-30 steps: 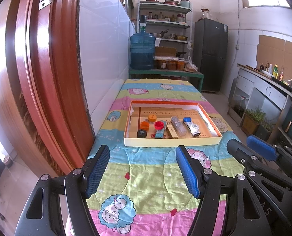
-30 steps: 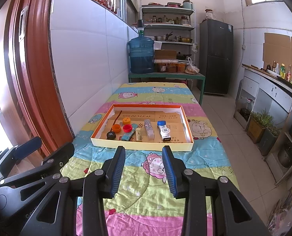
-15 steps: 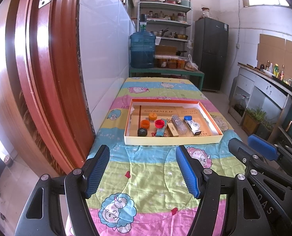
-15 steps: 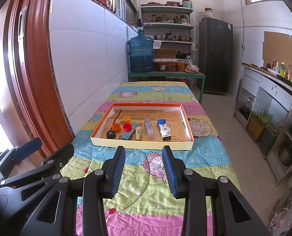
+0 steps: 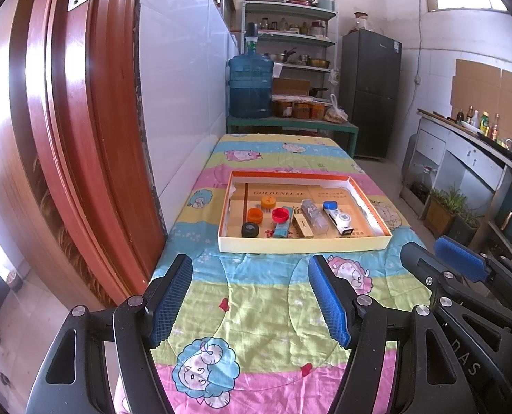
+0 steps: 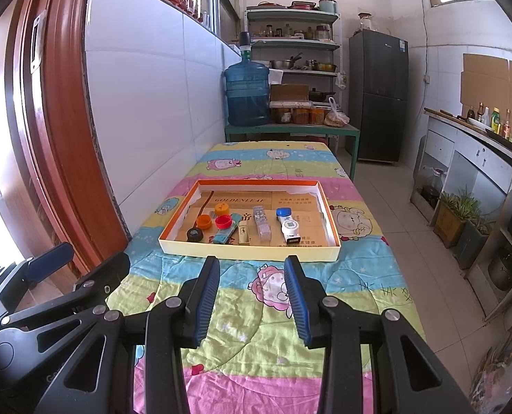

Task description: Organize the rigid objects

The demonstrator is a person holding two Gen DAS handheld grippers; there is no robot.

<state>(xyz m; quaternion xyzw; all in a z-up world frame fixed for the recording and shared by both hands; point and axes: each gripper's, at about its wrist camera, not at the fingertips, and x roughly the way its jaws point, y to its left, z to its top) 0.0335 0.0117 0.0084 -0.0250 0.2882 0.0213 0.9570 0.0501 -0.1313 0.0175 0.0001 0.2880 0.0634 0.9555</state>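
Note:
A shallow cardboard box (image 5: pixel 304 243) (image 6: pixel 249 245) with an orange inner rim lies on the colourful cloth-covered table. Inside lie two orange caps (image 5: pixel 255 214), a red cap (image 5: pixel 280 214), a black cap (image 5: pixel 249 229), a blue packet (image 5: pixel 282 227), a small cream box (image 5: pixel 303 226), a clear tube (image 5: pixel 313 214) and a white blue-capped device (image 5: pixel 338 217). My left gripper (image 5: pixel 250 269) is open and empty, well short of the box. My right gripper (image 6: pixel 252 270) is open and empty, just before the box's near wall.
A red wooden door frame (image 5: pixel 79 138) and white tiled wall stand along the table's left. A blue water jug (image 5: pixel 250 86) and shelves stand beyond the table's far end. A dark fridge (image 6: pixel 378 96) and a counter (image 6: pixel 480 158) line the right side.
Both grippers have drawn back slightly from the box and stay open. Nothing in the box has moved.

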